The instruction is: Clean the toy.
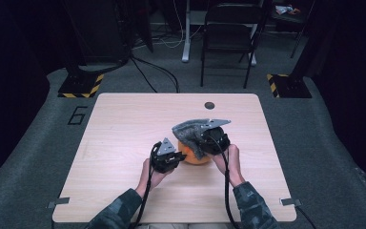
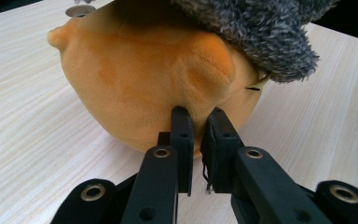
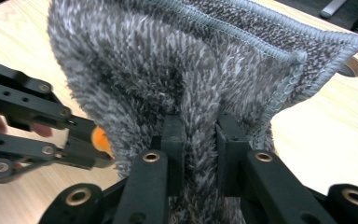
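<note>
At table centre, left gripper (image 2: 198, 119) pinches round orange plush toy (image 2: 154, 79); right gripper (image 3: 200, 128) grips fuzzy grey cloth (image 3: 168, 60), mid-wipe. Next: drag cloth w/ toy pinned.

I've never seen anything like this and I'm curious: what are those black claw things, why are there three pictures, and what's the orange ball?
Those are hand-held tongs, one in each of a person's hands. The top picture looks down from above a pale wooden table. The other two come from little cameras riding on each pair of tongs. The left tongs pinch a soft round orange plush toy resting on the table. The right tongs are shut on a fluffy grey cloth, holding it over the toy's top. From above you can see the left tongs, the right tongs, the toy and the cloth together.
</note>
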Tool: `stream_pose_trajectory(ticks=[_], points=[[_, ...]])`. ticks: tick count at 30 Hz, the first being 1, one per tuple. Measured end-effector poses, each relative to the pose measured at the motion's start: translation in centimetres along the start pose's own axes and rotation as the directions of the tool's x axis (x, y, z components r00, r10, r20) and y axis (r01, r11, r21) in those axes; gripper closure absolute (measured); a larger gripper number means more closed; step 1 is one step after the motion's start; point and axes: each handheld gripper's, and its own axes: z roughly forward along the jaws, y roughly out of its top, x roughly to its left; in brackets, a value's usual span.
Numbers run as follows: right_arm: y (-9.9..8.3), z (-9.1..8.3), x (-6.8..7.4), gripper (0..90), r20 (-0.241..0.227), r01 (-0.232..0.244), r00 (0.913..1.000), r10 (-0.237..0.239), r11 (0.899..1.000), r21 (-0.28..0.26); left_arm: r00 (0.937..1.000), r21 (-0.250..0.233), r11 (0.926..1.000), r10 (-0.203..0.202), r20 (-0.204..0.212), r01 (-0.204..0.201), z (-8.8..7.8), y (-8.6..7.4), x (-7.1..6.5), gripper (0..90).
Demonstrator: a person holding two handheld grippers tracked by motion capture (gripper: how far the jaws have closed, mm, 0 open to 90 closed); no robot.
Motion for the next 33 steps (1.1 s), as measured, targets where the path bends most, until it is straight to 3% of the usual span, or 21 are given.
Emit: stream_pose_trajectory(ticks=[18, 24, 29, 33], points=[[-2.2, 0.7, -3.6, 76.5, 0.026, -0.094, 0.9954, 0.092, 0.991, 0.091, 0.9999, 0.008, 0.9999, -0.015, 0.007, 0.015, 0.0, -0.2, 0.3, 81.5], [-3.4, 1.4, -5.4, 76.4, 0.042, -0.156, 0.9876, 0.151, 0.979, 0.132, 0.9999, 0.008, 0.9999, -0.010, 0.008, 0.010, 0.0, -0.2, 0.4, 81.3], [-4.4, 1.9, -6.4, 76.5, 0.081, -0.171, 0.9839, 0.159, 0.969, 0.178, 0.9998, 0.013, 0.9998, -0.012, 0.017, 0.012, 0.0, -0.2, 0.5, 81.3], [-4.8, 2.0, -7.1, 76.6, 0.074, -0.194, 0.9805, 0.182, 0.961, 0.197, 0.9999, 0.012, 0.9999, -0.010, 0.014, 0.010, 0.0, -0.2, 0.5, 81.2]])
